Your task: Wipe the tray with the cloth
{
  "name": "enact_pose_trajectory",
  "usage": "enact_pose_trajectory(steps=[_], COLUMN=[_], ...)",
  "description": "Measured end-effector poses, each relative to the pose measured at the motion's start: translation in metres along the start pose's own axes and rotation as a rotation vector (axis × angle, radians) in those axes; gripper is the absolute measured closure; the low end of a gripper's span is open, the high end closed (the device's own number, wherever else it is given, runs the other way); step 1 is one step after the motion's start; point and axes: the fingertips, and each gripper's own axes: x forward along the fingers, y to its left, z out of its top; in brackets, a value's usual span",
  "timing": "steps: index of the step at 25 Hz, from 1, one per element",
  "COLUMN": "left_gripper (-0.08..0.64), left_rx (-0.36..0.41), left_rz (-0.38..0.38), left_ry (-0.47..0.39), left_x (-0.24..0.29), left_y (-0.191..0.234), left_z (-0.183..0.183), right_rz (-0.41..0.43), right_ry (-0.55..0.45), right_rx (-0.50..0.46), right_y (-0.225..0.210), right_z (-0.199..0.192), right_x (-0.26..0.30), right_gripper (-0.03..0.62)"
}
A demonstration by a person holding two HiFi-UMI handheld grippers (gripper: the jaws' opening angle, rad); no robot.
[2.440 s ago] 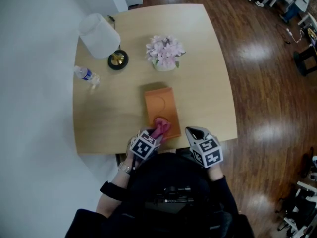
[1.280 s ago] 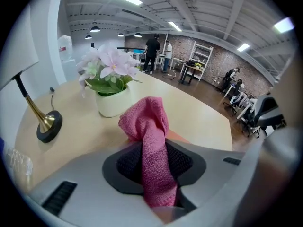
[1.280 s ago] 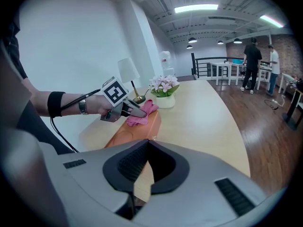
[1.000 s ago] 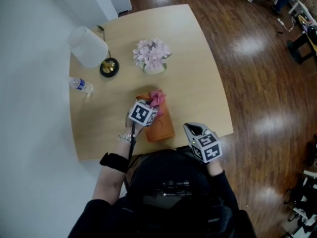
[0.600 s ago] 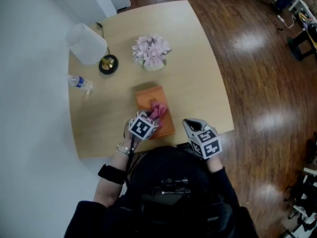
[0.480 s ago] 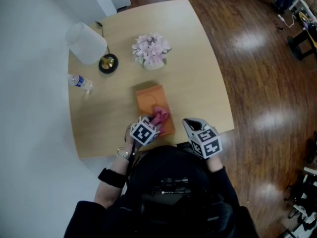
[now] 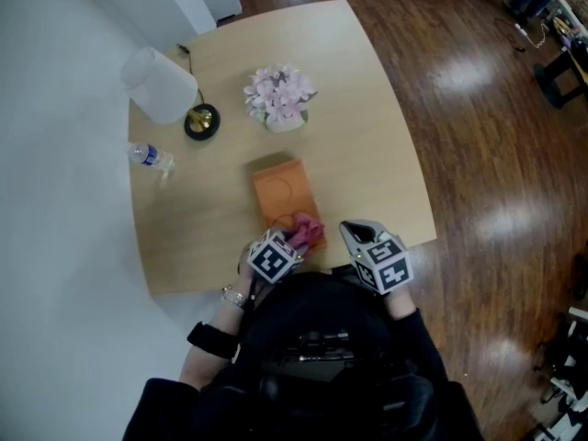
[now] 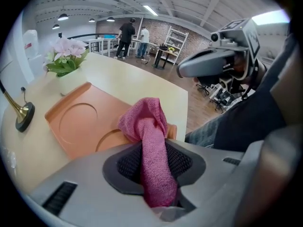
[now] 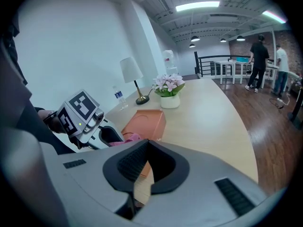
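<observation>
**Cloth at tray's near end, wipe looks part-done**

L gripper clamps a pink cloth, its wad over the near end of the orange tray. Prob. mid-wipe: the 2 round recesses farther along lie bare, and how clean they are can't be told. R gripper hangs shut & empty, just right of the tray. Tray's near end sits close to the table edge. Open tabletop lies right; flowers stand beyond the far end.
</observation>
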Motion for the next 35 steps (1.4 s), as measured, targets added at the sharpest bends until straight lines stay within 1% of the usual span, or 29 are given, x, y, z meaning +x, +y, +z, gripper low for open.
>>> enact_pose_trajectory(steps=[2, 4, 6, 8, 12, 15, 18, 23, 25, 29, 35], left_gripper=[0.428, 0.428, 0.428, 0.428, 0.428, 0.428, 0.428, 0.427, 0.428, 0.428, 0.428], left_rx=[-0.007, -0.021, -0.033, -0.033, -0.017, -0.026, -0.041, -0.057, -0.057, -0.037, 0.01], left_rz=[0.013, 0.007, 0.035, 0.081, 0.165, 0.202, 0.197, 0.183, 0.162, 0.107, -0.002], left_ry=[0.003, -0.021, -0.041, -0.062, -0.12, -0.109, -0.085, -0.073, -0.068, -0.046, -0.034], left_x=[-0.002, -0.006, -0.009, -0.013, -0.015, -0.006, 0.006, 0.01, 0.011, 0.014, 0.018], left_y=[0.005, 0.009, 0.026, 0.051, 0.106, 0.137, 0.148, 0.145, 0.138, 0.109, 0.044], left_z=[-0.001, 0.007, 0.018, 0.036, 0.09, 0.113, 0.12, 0.116, 0.114, 0.104, 0.078], right_rz=[-0.003, -0.008, -0.01, -0.009, -0.011, -0.012, -0.014, -0.014, -0.015, -0.005, -0.002], right_ry=[-0.003, -0.009, -0.012, -0.012, -0.008, -0.004, -0.009, -0.007, -0.008, -0.011, -0.012], right_rx=[0.003, 0.011, 0.017, 0.018, 0.018, 0.028, 0.035, 0.056, 0.06, 0.053, 0.06], right_y=[-0.002, -0.005, -0.008, -0.01, -0.016, -0.02, -0.024, -0.031, -0.033, -0.031, -0.03], right_z=[0.001, 0.003, 0.003, 0.001, -0.003, -0.005, -0.005, -0.008, -0.01, -0.005, -0.002], right_x=[-0.003, -0.005, -0.006, -0.007, -0.009, -0.013, -0.016, -0.016, -0.014, -0.01, -0.006], right_gripper=[0.586, 0.586, 0.586, 0.586, 0.586, 0.586, 0.586, 0.586, 0.586, 0.586, 0.586])
